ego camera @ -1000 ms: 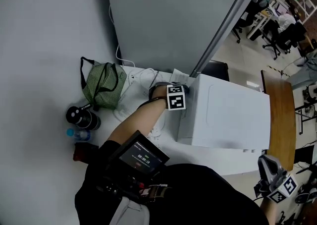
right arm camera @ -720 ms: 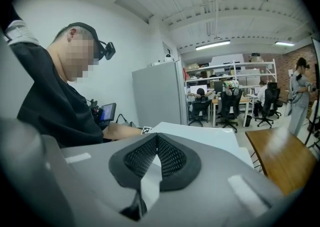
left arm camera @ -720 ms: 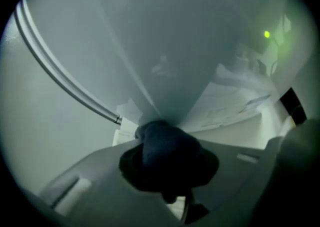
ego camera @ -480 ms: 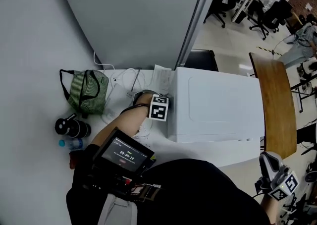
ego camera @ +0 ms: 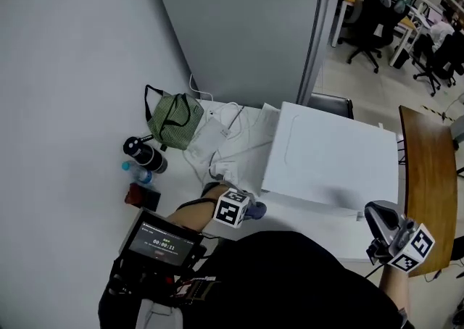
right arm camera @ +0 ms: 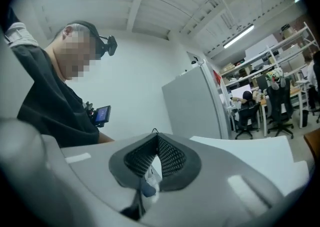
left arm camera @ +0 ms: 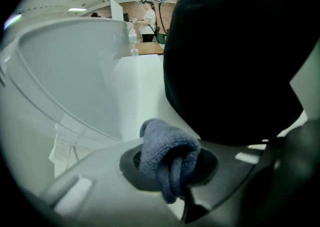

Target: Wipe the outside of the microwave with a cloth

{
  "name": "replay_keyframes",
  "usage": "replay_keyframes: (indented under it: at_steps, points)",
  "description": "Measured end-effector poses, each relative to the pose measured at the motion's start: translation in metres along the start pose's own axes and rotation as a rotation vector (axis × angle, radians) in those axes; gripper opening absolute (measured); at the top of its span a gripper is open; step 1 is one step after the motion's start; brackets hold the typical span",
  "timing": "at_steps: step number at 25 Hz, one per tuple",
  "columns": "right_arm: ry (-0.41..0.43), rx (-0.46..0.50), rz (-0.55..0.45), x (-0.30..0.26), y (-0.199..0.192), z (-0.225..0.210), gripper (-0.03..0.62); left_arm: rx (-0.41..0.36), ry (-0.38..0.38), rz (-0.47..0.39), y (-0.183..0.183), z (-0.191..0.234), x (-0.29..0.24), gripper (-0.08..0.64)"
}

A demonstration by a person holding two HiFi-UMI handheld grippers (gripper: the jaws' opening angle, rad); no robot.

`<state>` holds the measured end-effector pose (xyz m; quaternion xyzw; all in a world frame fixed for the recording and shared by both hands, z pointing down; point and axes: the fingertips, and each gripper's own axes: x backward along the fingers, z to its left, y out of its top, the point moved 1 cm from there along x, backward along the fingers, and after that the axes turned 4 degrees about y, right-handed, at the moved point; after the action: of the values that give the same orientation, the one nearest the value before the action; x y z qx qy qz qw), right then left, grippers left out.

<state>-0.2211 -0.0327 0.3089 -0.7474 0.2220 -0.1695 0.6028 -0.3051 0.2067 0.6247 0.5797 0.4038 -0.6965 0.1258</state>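
The white microwave [ego camera: 330,157] stands on a white table, its top facing me in the head view. My left gripper [ego camera: 245,211] is at the microwave's near left corner, low by my body, shut on a bunched blue cloth [ego camera: 256,209]. In the left gripper view the blue cloth [left arm camera: 167,153] bulges out between the jaws, and the microwave's white side [left arm camera: 137,88] rises just beyond it. My right gripper [ego camera: 383,227] hangs off the microwave's near right corner, apart from it. Its ribbed pads [right arm camera: 170,157] meet with nothing between them.
A green striped bag [ego camera: 174,119], a black bottle [ego camera: 145,155], a small blue-capped bottle [ego camera: 139,174] and a red object [ego camera: 141,196] sit left of the microwave. White cables and papers [ego camera: 221,139] lie between them. A wooden table [ego camera: 428,182] is at right, a grey partition [ego camera: 246,23] behind.
My left gripper, with the cloth, has drawn back from the microwave's left side to its near left corner. The head view has swung; the right gripper has stayed near the right corner.
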Motion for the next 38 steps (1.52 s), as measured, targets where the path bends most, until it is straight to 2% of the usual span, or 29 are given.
replay_keyframes:
  at_steps: [4, 6, 8, 10, 13, 16, 21, 24, 26, 29, 32, 35, 38]
  points:
    - [0.079, -0.031, -0.038, 0.005, -0.003, -0.016, 0.005, 0.241, 0.127, -0.074, 0.007, -0.013, 0.018, 0.054]
    - [0.096, -0.055, -0.063, 0.001, 0.0, -0.014, 0.005, 0.342, 0.188, -0.147, 0.01, -0.015, 0.042, 0.054]
    - [0.104, -0.056, -0.068, -0.005, -0.001, -0.005, 0.005, 0.403, 0.258, -0.248, 0.014, -0.011, 0.074, 0.054]
    - [0.094, -0.041, -0.064, -0.009, 0.001, 0.003, 0.005, 0.43, 0.343, -0.374, 0.021, 0.001, 0.105, 0.054]
    - [0.042, -0.032, -0.08, -0.015, 0.01, 0.019, 0.005, 0.414, 0.447, -0.544, 0.034, 0.018, 0.148, 0.054]
    - [-0.045, -0.024, -0.08, -0.017, 0.009, 0.044, 0.005, 0.319, 0.486, -0.602, 0.043, 0.027, 0.173, 0.054]
    - [-0.208, -0.003, -0.064, 0.002, -0.001, 0.075, 0.005, 0.15, 0.476, -0.61, 0.069, 0.054, 0.194, 0.055]
    - [-0.282, 0.024, -0.067, 0.032, 0.001, 0.07, 0.005, 0.079, 0.492, -0.622, 0.102, 0.077, 0.207, 0.054]
    - [-0.324, 0.03, -0.097, 0.061, 0.004, 0.057, 0.005, 0.02, 0.517, -0.593, 0.13, 0.099, 0.212, 0.054]
    - [-0.36, 0.036, -0.147, 0.108, 0.005, 0.029, 0.005, -0.054, 0.545, -0.507, 0.181, 0.146, 0.215, 0.055]
    - [-0.369, 0.034, -0.178, 0.16, -0.006, -0.011, 0.005, -0.068, 0.562, -0.409, 0.237, 0.202, 0.205, 0.055]
    - [-0.38, 0.003, -0.164, 0.223, -0.024, -0.066, 0.005, -0.061, 0.567, -0.31, 0.297, 0.259, 0.167, 0.055]
    - [-0.383, -0.027, -0.175, 0.275, -0.04, -0.111, 0.005, -0.092, 0.568, -0.177, 0.349, 0.314, 0.125, 0.055]
